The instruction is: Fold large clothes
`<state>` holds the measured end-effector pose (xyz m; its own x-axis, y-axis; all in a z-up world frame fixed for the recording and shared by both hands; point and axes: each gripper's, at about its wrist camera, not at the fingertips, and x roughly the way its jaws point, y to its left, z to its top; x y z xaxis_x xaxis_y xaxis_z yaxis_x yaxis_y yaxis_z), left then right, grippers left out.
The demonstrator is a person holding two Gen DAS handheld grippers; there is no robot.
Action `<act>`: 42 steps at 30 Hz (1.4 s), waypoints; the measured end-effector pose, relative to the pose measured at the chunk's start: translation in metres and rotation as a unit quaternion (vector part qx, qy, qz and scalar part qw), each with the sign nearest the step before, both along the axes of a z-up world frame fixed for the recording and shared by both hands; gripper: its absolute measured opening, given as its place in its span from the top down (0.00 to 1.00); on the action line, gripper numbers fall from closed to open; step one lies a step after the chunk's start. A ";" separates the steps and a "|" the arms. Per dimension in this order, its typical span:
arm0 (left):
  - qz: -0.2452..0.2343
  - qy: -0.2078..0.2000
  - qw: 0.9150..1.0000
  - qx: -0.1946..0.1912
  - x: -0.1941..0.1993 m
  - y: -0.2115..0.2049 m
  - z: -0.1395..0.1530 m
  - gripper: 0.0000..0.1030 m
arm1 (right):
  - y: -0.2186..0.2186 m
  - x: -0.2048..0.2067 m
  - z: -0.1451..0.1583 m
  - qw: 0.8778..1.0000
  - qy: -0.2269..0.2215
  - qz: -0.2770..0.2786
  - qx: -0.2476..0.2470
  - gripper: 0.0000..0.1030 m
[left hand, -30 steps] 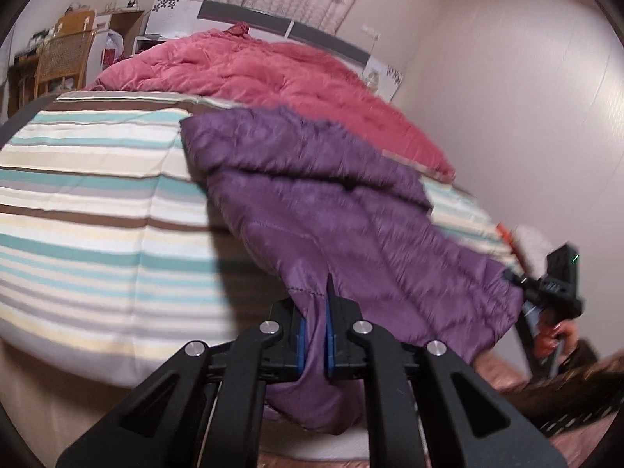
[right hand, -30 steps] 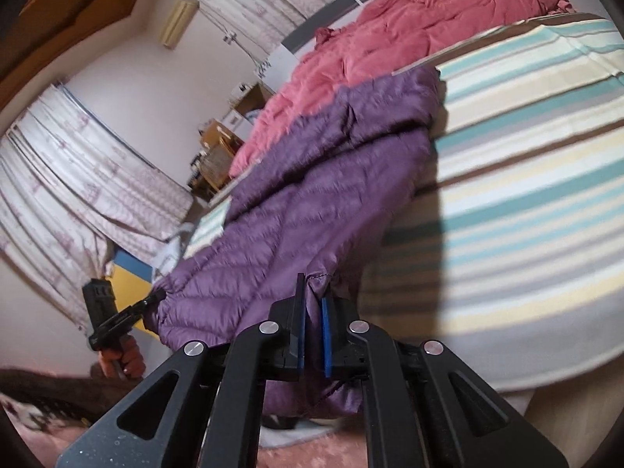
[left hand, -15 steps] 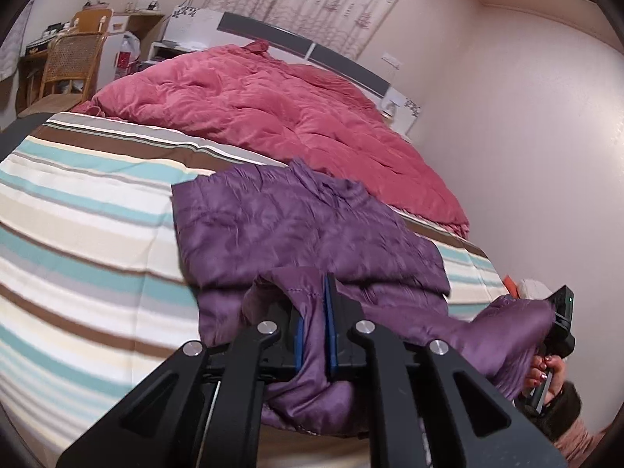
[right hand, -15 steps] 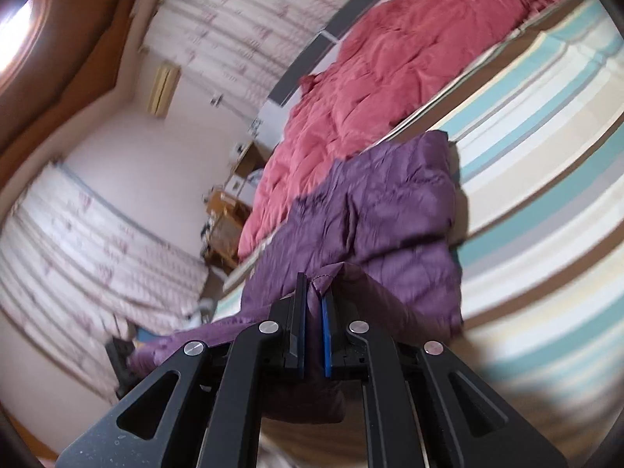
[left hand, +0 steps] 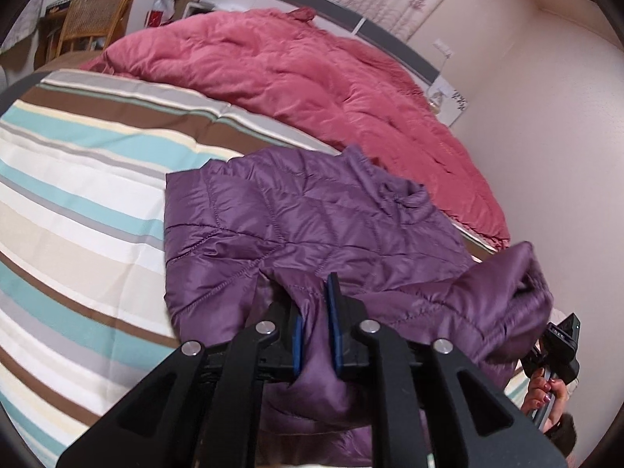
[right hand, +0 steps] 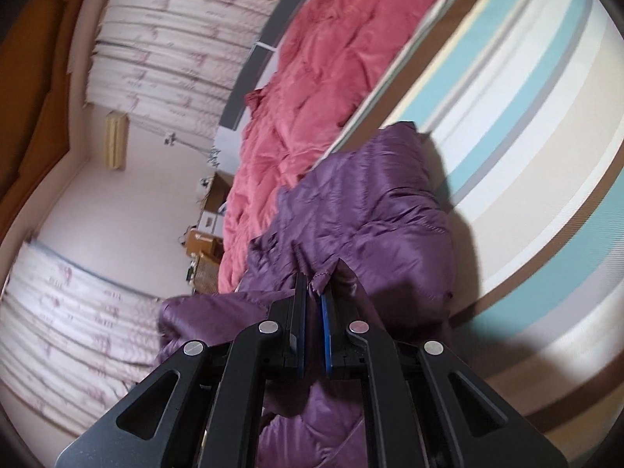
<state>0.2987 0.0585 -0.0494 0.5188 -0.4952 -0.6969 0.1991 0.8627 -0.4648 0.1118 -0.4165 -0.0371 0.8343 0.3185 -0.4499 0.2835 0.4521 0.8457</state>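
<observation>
A purple quilted jacket (left hand: 312, 214) lies on the striped bed cover (left hand: 78, 179), its collar end towards the red duvet. My left gripper (left hand: 316, 292) is shut on the jacket's hem, lifted above the bed. My right gripper (right hand: 315, 288) is shut on the hem's other corner of the jacket (right hand: 374, 210). The right gripper also shows in the left wrist view (left hand: 561, 347), held by a hand at the far right. The raised hem hangs in a fold between both grippers over the jacket's upper half.
A red duvet (left hand: 296, 62) covers the far half of the bed. A wicker chair (left hand: 93, 19) and a desk stand at the back left. A wall (left hand: 546, 117) runs along the bed's right side. Curtains (right hand: 163, 46) hang behind the headboard.
Both grippers have risen and moved forward over the bed with the hem, pulling the jacket's lower half off the bed edge and folding it towards the collar.
</observation>
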 end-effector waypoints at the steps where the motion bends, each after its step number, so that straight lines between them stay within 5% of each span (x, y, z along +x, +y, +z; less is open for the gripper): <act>1: 0.002 0.003 1.000 0.000 0.003 -0.001 -0.003 0.84 | -0.002 0.002 -0.004 1.000 0.005 -0.007 0.005 0.93; 3: 0.006 0.010 1.000 -0.005 0.010 -0.003 -0.009 0.74 | -0.006 0.006 -0.015 1.000 0.013 -0.019 0.019 0.93; 5: 0.015 0.011 0.999 -0.026 0.014 0.000 -0.011 0.56 | -0.008 0.007 -0.021 0.999 0.019 -0.026 0.021 0.81; 7: 0.037 -0.001 0.998 -0.051 0.014 0.010 -0.007 0.21 | -0.009 0.004 -0.023 0.999 0.005 -0.030 0.028 0.59; 9: 0.078 -0.032 0.995 -0.056 0.010 0.024 0.003 0.08 | -0.012 -0.002 -0.018 0.999 -0.013 -0.047 0.017 0.32; 13: 0.107 -0.044 0.992 -0.044 0.012 0.043 0.011 0.07 | -0.017 -0.012 0.000 0.997 -0.042 -0.059 -0.026 0.26; 21: 0.083 -0.030 0.995 -0.044 -0.003 0.053 -0.014 0.02 | -0.007 -0.001 0.011 0.988 0.021 -0.002 -0.156 0.20; 27: 0.023 0.006 1.000 -0.015 -0.006 0.028 -0.047 0.02 | 0.004 0.021 -0.015 0.981 0.068 0.041 -0.179 0.20; 33: -0.024 -0.002 0.997 0.069 -0.011 -0.004 -0.058 0.02 | 0.004 0.028 -0.030 0.981 0.058 0.058 -0.176 0.20; 38: -0.011 0.017 0.999 0.030 -0.012 0.000 -0.064 0.10 | 0.009 0.037 -0.032 0.978 0.052 0.082 -0.183 0.45; 42: -0.039 0.005 0.998 0.047 -0.020 -0.012 -0.063 0.38 | 0.013 0.036 -0.035 0.982 0.038 0.091 -0.160 0.66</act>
